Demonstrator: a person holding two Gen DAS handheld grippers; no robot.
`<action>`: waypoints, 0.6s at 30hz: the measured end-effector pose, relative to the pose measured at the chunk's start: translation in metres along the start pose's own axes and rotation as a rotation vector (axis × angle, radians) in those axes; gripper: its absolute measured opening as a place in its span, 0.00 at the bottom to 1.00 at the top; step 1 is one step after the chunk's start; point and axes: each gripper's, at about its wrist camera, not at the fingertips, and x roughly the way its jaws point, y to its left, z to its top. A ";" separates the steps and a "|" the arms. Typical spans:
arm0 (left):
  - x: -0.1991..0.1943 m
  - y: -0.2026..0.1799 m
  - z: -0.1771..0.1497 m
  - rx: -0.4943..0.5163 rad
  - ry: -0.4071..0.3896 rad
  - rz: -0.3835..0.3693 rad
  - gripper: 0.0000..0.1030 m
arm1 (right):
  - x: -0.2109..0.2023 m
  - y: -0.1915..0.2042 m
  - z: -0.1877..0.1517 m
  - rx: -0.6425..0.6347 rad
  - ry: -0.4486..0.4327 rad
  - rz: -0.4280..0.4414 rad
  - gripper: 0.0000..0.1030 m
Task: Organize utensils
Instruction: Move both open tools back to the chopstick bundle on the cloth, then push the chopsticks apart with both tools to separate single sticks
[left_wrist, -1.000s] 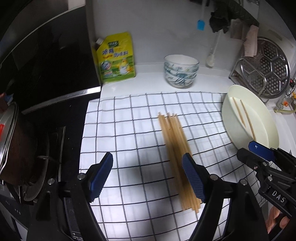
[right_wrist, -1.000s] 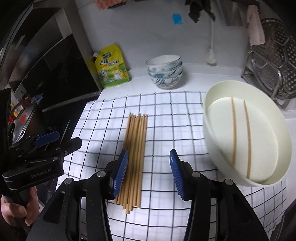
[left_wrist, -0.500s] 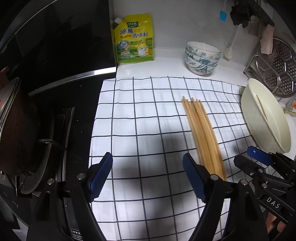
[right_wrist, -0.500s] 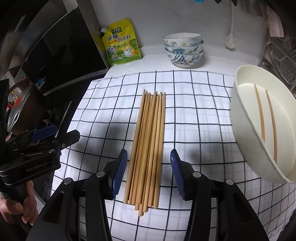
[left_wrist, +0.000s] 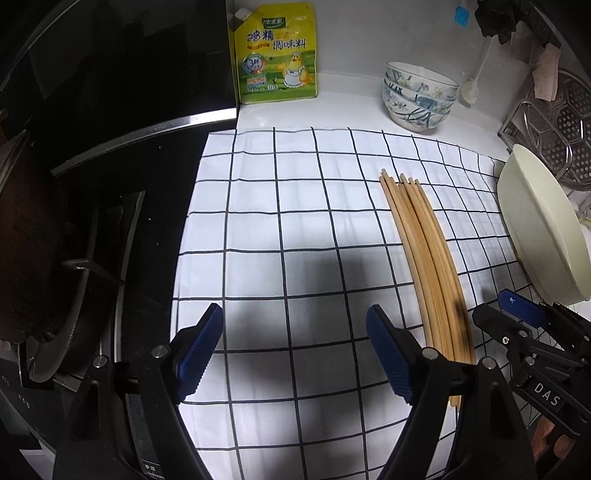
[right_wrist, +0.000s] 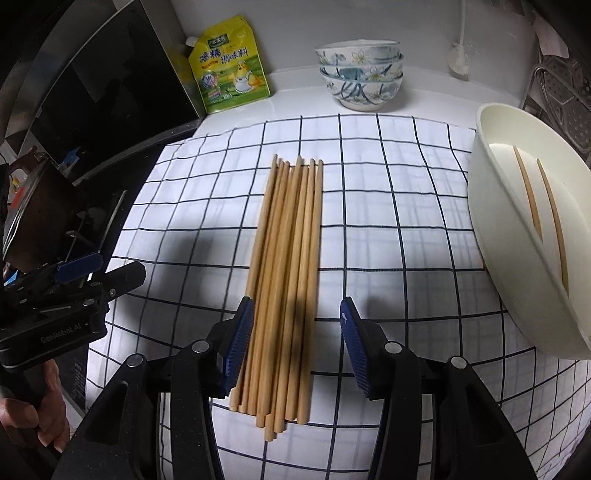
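1. Right wrist view showed the right gripper (right_wrist: 295, 339) with its jaws spread wide and holding nothing, poised low over the near ends of the chopsticks (right_wrist: 286, 280), the bundle lying between the two blue pads.
2. The chopsticks lay side by side in one loose bundle near the middle of the checked cloth (right_wrist: 388, 229), their far ends pointing toward the back edge of the worktop.
3. Left wrist view showed the left gripper (left_wrist: 295, 347) also spread and empty, above bare cloth just to the left of the bundle, nearer the cloth's left edge and the stove.
4. A cream basin (right_wrist: 495, 236) stood tilted at the right edge of the cloth, with two chopsticks (right_wrist: 541, 218) already lying inside it.
5. Behind the cloth, by the back wall, stood stacked bowls (right_wrist: 360, 74) and a yellow seasoning pouch (right_wrist: 231, 70).
6. The step in hand looked like picking up more chopsticks for the basin. The next move probably called for lowering the right gripper, closing on only one or two sticks, and lifting cleanly; the tightly packed bundle could roll or come up in a clump.
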 end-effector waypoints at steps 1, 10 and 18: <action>0.002 -0.001 0.000 0.000 0.005 -0.004 0.76 | 0.001 -0.001 0.000 0.001 0.002 -0.002 0.45; 0.014 -0.017 0.001 0.024 0.020 -0.038 0.76 | 0.016 -0.014 -0.002 0.021 0.025 -0.037 0.45; 0.025 -0.028 0.002 0.040 0.036 -0.053 0.76 | 0.028 -0.021 -0.005 0.033 0.037 -0.064 0.45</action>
